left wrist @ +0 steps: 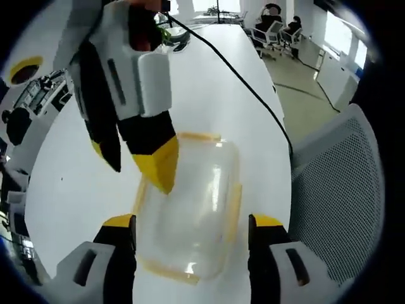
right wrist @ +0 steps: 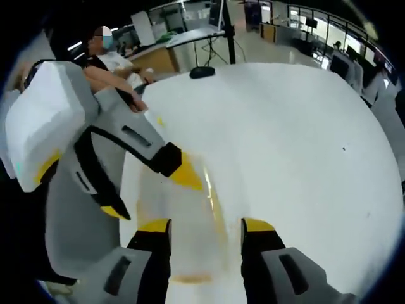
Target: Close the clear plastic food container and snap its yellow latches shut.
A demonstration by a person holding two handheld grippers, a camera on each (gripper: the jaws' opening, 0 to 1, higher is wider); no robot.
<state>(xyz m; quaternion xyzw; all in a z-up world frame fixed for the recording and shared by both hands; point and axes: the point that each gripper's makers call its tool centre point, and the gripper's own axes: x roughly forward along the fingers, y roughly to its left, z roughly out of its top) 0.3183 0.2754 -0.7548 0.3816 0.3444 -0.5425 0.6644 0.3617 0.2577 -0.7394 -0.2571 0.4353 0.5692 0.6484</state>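
A long white desk point(left wrist: 82, 190) runs back into a bright open office, with a black cable point(left wrist: 247, 85) trailing across it. A grey mesh chair point(left wrist: 338, 190) stands beside it, and office chairs point(left wrist: 269, 31) sit farther off on a pale floor point(left wrist: 310, 101).

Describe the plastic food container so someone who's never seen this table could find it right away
Start with the big white table. The container lies on it beside a grey mesh chair, between the left gripper's jaws, with the right gripper's yellow tip at its near edge. It is a clear, rounded rectangular box with yellow latches along its sides, the see-through thing among white and black gear.
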